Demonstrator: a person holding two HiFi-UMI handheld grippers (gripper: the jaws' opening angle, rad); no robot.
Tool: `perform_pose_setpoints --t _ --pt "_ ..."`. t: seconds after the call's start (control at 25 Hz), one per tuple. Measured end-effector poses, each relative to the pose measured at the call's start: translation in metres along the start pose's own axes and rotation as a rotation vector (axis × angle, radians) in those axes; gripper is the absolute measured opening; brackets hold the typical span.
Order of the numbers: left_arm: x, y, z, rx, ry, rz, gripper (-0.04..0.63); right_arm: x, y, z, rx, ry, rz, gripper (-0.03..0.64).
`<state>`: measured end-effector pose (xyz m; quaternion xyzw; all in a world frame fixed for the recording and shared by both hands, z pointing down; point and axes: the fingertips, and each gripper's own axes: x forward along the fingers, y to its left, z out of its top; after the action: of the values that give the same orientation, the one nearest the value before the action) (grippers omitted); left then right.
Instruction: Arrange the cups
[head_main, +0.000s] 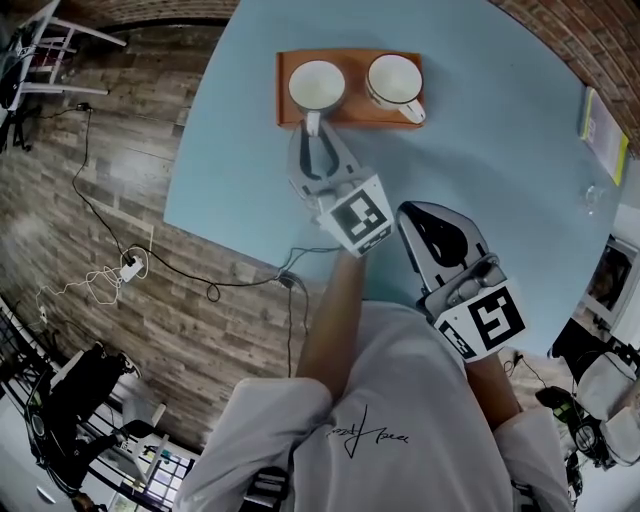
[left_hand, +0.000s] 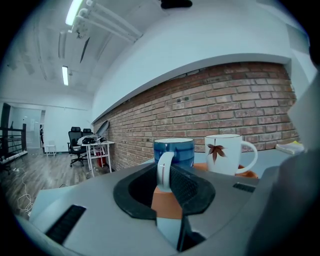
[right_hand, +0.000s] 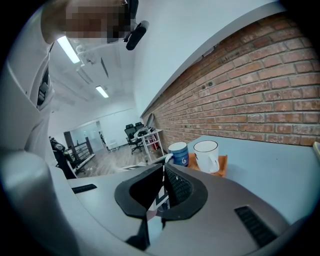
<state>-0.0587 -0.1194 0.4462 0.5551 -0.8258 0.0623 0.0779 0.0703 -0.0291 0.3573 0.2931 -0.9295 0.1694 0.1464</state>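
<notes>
The light-blue round table (head_main: 220, 160) stands on a wood-plank floor (head_main: 90, 170). Black cables (head_main: 110, 225) trail left of the table. Beyond the table runs a red brick wall (left_hand: 225, 100), with a white desk (left_hand: 100, 149) and black office chairs (left_hand: 76, 142) farther along. Ceiling strip lights (left_hand: 65, 75) are lit.

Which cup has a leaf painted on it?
The white ceramic cup with the brown leaf, beside the blue ceramic cup. The blue one shows no leaf, and the left tongs pinch its white handle.

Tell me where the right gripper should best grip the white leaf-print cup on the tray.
Its loop handle, approached from the near right side. The white cup stands upright on the orange tray with the handle sticking out toward the free right gripper, probably an easier pinch than the wide rim.
</notes>
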Motion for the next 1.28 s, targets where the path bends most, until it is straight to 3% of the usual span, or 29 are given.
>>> perform_pose_setpoints --t 0.24,0.6,0.96,1.28 --pt "0.001 0.002 0.001 0.025 -0.001 -0.047 0.064 0.005 0.001 0.005 0.005 -0.003 -0.006 0.021" --pt "-0.004 -0.002 -0.006 0.059 0.01 -0.166 0.145 0.011 0.003 0.005 0.02 -0.009 -0.049 0.021" --pt "-0.025 0.009 -0.012 0.107 0.044 -0.33 0.176 0.013 0.009 0.009 0.033 -0.065 -0.136 0.021" --pt "-0.039 0.021 0.014 0.135 0.038 -0.458 0.178 0.008 0.005 0.017 0.03 -0.123 -0.209 0.021"
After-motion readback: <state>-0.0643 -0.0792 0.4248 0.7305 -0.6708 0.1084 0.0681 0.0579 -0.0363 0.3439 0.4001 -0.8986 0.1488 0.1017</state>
